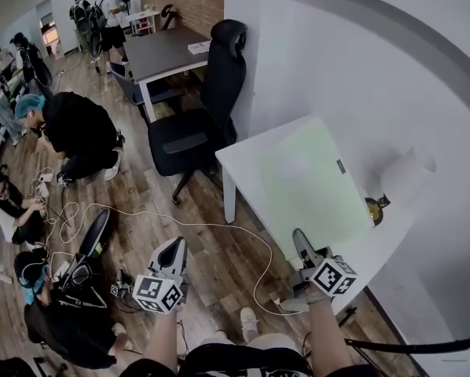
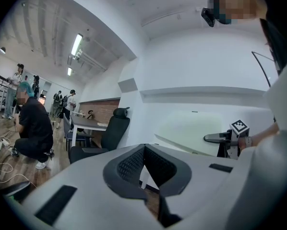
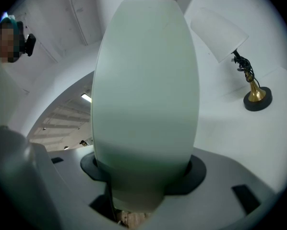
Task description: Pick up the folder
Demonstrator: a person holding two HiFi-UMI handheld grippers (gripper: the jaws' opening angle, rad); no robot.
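Gripping the folder's [image 1: 312, 181] near edge, right gripper [image 1: 301, 240] jaws clamped on it; folder runs straight ahead over the desk [image 1: 240, 160]. Left gripper [image 1: 174, 250] well apart, jaws together, empty.

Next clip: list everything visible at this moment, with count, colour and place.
folder: one, pale green, over the white table, near edge in the right claw
white table: one, white, right of centre
lamp: one, white shade, brass base, on the white table
office chair: one, black, beside the white table
dark table: one, dark grey top, beyond the chair
people: several, mostly in black, left and background
cables: several, white, looping over the floor
left claw: one, grey, shut, empty
right claw: one, grey, shut on the folder
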